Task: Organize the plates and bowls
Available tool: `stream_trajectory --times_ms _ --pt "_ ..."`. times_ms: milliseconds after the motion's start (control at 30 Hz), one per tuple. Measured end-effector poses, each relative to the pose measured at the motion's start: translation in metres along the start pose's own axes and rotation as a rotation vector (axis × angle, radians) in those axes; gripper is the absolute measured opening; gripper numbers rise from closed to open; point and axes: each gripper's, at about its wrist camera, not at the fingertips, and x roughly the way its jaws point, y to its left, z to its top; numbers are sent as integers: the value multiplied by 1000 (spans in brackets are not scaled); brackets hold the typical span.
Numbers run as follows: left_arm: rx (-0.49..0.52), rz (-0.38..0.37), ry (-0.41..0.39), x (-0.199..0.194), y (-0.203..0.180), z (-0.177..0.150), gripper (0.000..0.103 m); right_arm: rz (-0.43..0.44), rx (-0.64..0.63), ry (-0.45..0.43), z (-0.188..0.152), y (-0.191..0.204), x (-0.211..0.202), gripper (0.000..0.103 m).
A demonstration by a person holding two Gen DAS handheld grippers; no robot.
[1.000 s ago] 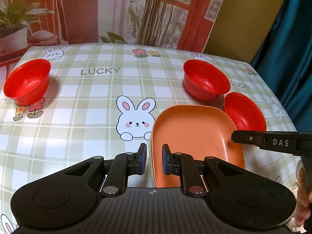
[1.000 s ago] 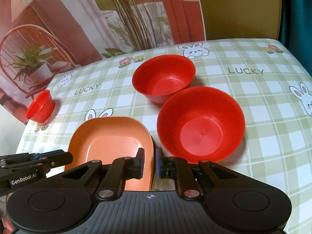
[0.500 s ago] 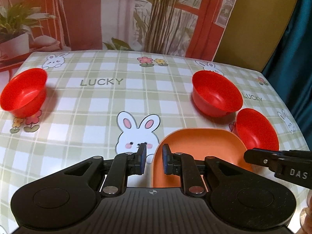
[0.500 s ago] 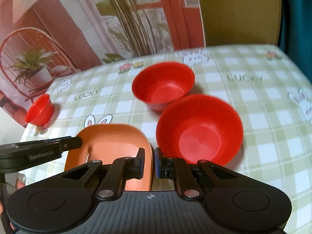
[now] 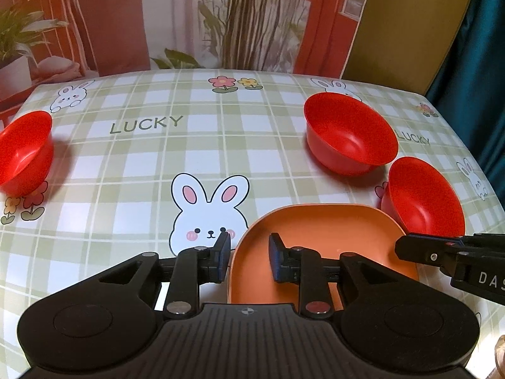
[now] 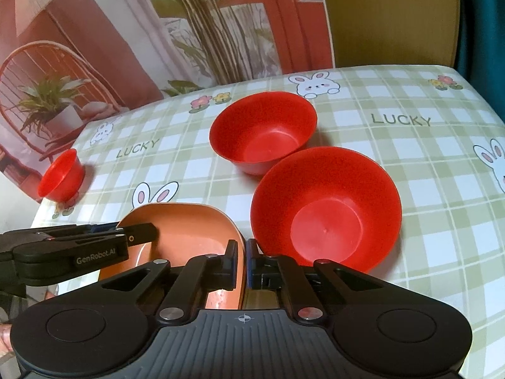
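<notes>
An orange plate (image 5: pixel 331 230) lies at the near right of the checked tablecloth (image 5: pixel 189 158). My left gripper (image 5: pixel 247 257) is open, its fingers astride the plate's left rim. My right gripper (image 6: pixel 242 260) is shut on the plate's right rim (image 6: pixel 241 262), and the plate (image 6: pixel 189 230) tilts up on that side. Three red bowls stand on the cloth: one at the far left (image 5: pixel 23 151), one at the far right (image 5: pixel 350 132), one beside the plate (image 5: pixel 423 195). In the right wrist view the nearest bowl (image 6: pixel 328 211) is just right of my fingers.
The table's far edge meets a printed backdrop with plants (image 5: pixel 246 15). A dark teal curtain (image 5: pixel 473 47) hangs at the right. The other gripper's body shows in each view, the right one (image 5: pixel 454 259) and the left one (image 6: pixel 72 252).
My left gripper has opened and drawn back toward the near edge, now astride the plate's rim. The right gripper stays shut on the plate's right rim, which has lifted.
</notes>
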Motion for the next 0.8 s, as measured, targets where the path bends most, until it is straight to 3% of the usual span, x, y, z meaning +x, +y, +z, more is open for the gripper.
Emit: stream_trajectory --times_ms 167,433,633,800 --pt "1 -24 -10 -9 3 0 33 9 5 -17 0 1 -5 11" --pt "29 -61 -113 -58 30 14 35 35 -11 -71 13 16 -22 13" --pt "-14 6 -199 -97 82 28 35 74 -44 -99 27 47 -24 15" --pt "-33 112 -226 -116 137 33 37 128 -55 -91 42 80 -11 16"
